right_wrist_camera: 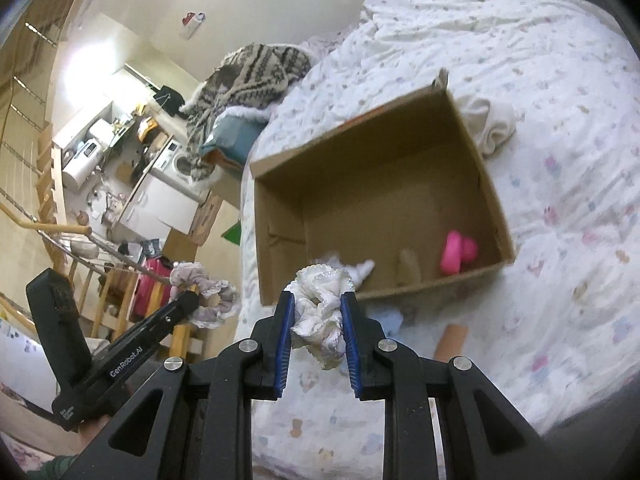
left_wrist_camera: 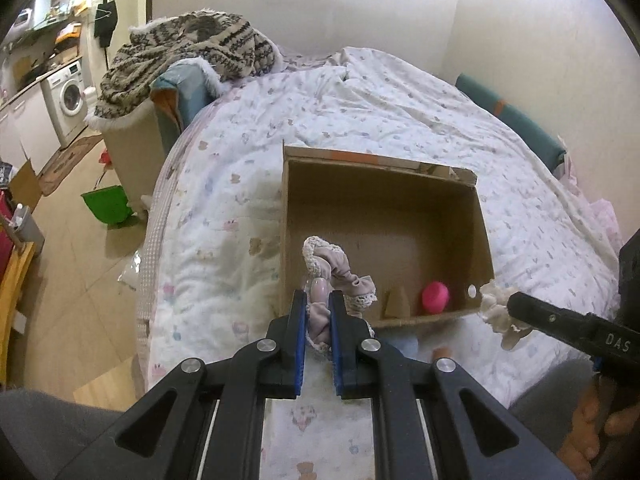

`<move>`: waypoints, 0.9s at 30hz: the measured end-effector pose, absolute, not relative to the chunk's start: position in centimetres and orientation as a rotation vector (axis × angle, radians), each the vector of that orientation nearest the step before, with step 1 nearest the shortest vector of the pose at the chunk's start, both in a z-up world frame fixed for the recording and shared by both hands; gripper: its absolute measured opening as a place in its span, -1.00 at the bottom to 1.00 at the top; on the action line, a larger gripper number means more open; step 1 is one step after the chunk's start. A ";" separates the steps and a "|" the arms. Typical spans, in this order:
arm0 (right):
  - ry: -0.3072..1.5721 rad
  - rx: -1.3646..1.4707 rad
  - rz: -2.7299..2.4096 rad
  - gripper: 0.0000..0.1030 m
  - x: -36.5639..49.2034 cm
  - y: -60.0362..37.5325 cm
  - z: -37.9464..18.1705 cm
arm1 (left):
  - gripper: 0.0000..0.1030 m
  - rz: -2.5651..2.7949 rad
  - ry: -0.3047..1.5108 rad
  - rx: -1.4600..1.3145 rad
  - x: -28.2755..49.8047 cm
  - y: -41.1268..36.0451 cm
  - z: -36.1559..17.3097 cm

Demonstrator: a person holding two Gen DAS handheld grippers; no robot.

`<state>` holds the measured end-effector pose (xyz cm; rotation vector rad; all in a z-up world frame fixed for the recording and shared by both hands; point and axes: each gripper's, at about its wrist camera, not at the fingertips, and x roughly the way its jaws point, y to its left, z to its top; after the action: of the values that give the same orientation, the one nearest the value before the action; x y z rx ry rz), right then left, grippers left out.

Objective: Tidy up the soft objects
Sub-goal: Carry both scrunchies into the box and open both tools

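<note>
Dangling limp and weightless, the mauve scrunchie [left_wrist_camera: 334, 280] is pinched tight mid-band by the left gripper [left_wrist_camera: 318, 312], low centre of frame, above the cardboard box [left_wrist_camera: 480, 216]. The cream scrunchie [right_wrist_camera: 320, 316] bunches between the right gripper [right_wrist_camera: 318, 328] fingers, narrowly parted around it. Both squash easily; any fold suffices.

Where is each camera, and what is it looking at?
Left wrist: on the left tool, facing down at the cardboard box on the bed; it pinches a mauve scrunchie; a hand shows bottom right.
Right wrist: on the right tool, gripping a white scrunchie.
Shared: box, pink object, both scrunchies.
</note>
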<state>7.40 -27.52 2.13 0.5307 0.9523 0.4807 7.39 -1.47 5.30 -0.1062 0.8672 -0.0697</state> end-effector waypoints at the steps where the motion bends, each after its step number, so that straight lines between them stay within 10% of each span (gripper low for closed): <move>1: 0.948 0.530 0.475 -0.51 7.7 -27.7 2.2 | -0.81 -0.073 0.870 -0.103 7.9 -1.6 5.3; 27: 0.991 0.545 0.379 -0.51 15.1 -28.9 -3.3 | -0.81 -0.122 0.921 0.018 17.1 -5.1 -0.4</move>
<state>15.08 -28.89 -3.33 0.5454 0.9910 0.3791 17.06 -5.10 -0.39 0.0177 0.9212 -0.1222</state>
